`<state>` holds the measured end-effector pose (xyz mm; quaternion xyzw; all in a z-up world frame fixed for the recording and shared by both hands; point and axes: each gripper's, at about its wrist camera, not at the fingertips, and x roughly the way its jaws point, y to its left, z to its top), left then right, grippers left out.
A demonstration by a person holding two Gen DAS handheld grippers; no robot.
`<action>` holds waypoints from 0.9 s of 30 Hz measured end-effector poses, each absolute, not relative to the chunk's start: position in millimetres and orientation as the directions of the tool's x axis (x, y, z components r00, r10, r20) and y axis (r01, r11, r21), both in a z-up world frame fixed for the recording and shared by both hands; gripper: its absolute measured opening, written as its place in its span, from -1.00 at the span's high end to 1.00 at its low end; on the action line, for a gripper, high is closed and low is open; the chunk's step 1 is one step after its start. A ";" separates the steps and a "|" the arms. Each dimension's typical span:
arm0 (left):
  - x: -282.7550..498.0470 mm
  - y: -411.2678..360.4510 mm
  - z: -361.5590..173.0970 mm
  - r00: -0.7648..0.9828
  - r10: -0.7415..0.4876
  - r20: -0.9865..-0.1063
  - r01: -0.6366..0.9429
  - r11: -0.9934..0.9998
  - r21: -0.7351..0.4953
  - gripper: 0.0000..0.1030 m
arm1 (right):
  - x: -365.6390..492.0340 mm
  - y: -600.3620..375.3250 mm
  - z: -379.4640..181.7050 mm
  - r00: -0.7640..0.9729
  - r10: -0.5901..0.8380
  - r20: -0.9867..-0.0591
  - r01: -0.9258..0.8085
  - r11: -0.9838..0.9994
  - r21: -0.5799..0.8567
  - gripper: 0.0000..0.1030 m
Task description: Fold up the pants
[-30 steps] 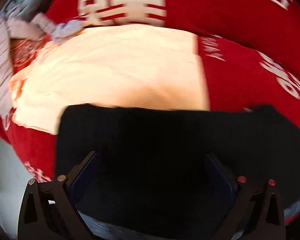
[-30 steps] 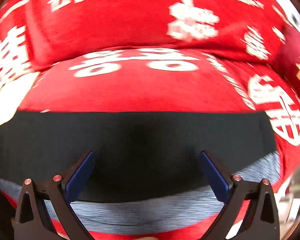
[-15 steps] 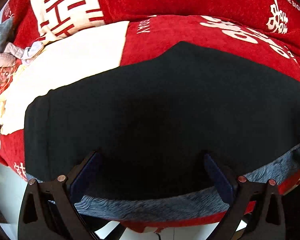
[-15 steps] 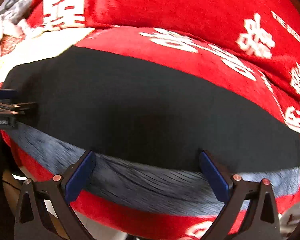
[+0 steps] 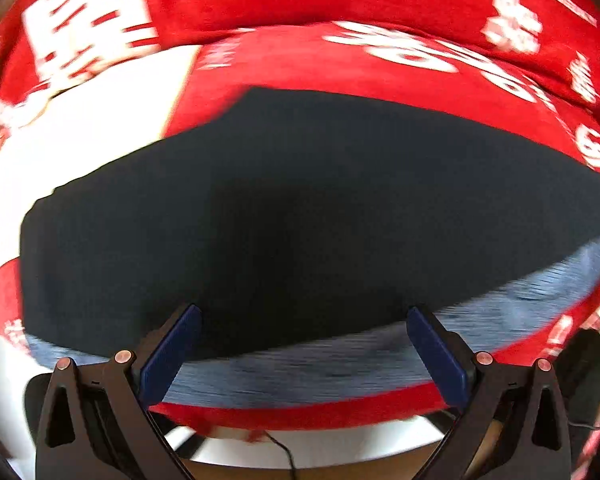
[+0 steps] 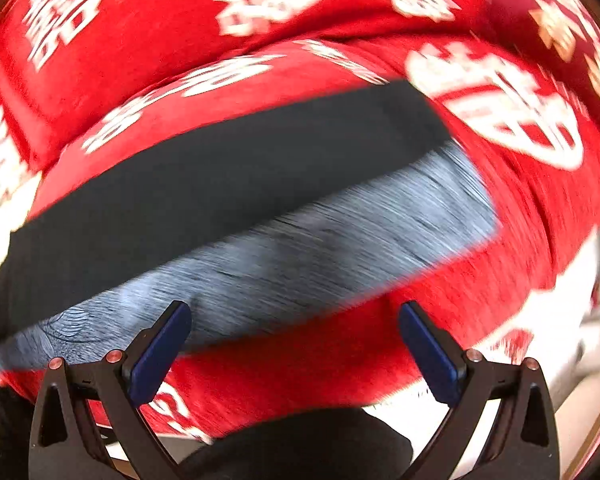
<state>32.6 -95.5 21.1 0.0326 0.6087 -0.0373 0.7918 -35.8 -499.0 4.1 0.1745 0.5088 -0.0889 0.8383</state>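
Note:
The black pants (image 5: 300,208) lie flat and folded on the red blanket (image 5: 380,72), with a grey fleecy inner band (image 5: 500,300) showing along their near edge. My left gripper (image 5: 304,336) is open and empty, its fingers over that near edge. In the right wrist view the pants (image 6: 228,168) run as a slanted black strip with the grey band (image 6: 320,240) below it. My right gripper (image 6: 296,332) is open and empty, just in front of the band over the red blanket (image 6: 520,220).
A white cloth (image 5: 80,120) lies on the blanket to the left of the pants. The blanket's front edge (image 5: 300,416) drops to a pale floor. A dark rounded object (image 6: 300,444) sits below the right gripper.
Both grippers have pulled back towards the near edge of the blanket. The right gripper has swung right, so the pants' right end and more red blanket now show. Both stay open.

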 end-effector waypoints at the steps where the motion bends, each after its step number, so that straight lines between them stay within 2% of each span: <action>1: 33.6 -109.7 19.8 0.237 -0.044 -0.971 0.121 0.993 -0.016 -1.00 | -40.6 -507.9 -0.7 0.461 0.048 -0.886 0.342 0.912 0.227 -0.99; 4: 33.3 -161.1 15.6 0.188 -0.099 -0.977 0.200 0.978 -0.061 -1.00 | -54.2 -535.9 -13.7 0.454 0.086 -0.887 0.392 0.875 0.285 -0.99; 9: 39.9 -223.3 12.6 0.193 -0.069 -0.979 0.281 0.960 -0.012 -1.00 | -57.7 -549.8 -14.1 0.527 0.157 -0.835 0.358 0.850 0.386 -0.99; 16: 57.2 -253.7 4.5 0.183 -0.044 -0.982 0.247 0.969 0.003 -1.00 | -39.3 -548.2 -13.7 0.591 0.169 -0.789 0.292 0.867 0.405 -0.99; 21: 66.5 -252.4 1.5 0.195 -0.051 -0.980 0.168 0.986 -0.018 -1.00 | -31.6 -564.1 -7.4 0.695 0.148 -0.704 0.277 0.848 0.452 -0.99; 24: 65.8 -252.8 0.0 0.203 -0.010 -0.979 0.135 0.991 0.018 -1.00 | -23.2 -572.5 -6.3 0.721 0.152 -0.677 0.278 0.831 0.482 -0.99; 27: 65.9 -253.4 -0.4 0.202 -0.004 -0.979 0.114 0.993 0.019 -1.00 | -16.5 -571.8 -2.0 0.721 0.142 -0.678 0.272 0.842 0.465 -0.96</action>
